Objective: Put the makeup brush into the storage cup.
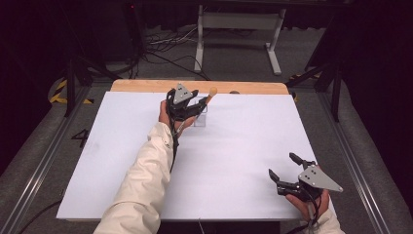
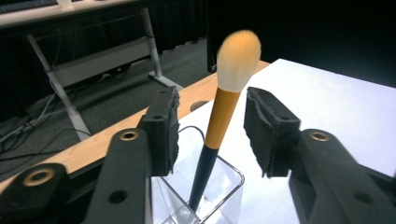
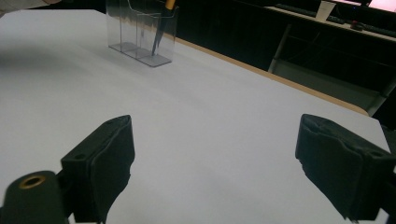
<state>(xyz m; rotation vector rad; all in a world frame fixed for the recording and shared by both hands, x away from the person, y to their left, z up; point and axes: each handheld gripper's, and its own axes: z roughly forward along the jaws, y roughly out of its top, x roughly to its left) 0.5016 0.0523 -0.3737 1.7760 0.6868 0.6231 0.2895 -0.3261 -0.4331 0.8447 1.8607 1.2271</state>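
Note:
A makeup brush [image 2: 223, 112] with pale bristles, an orange ferrule and a dark handle stands tilted in a clear square holder [image 2: 224, 186]. My left gripper [image 2: 211, 116] is open around it, and a gap shows between the ferrule and each pad. From above, the left gripper [image 1: 192, 105] sits at the table's far middle, over the holder [image 1: 200, 120], with the brush tip [image 1: 212, 91] sticking out beyond it. My right gripper [image 1: 282, 165] rests open near the front right corner, nothing between its fingers. In the right gripper view [image 3: 215, 154] the holder [image 3: 140, 32] and brush handle [image 3: 161, 28] stand far off.
The white tabletop [image 1: 234, 156] has a bare wooden strip [image 1: 146, 86] along its far edge. Beyond the table, a white metal stand [image 1: 238, 22] and loose cables [image 1: 165, 46] lie on the grey floor. Metal rails [image 1: 44, 161] run along both sides.

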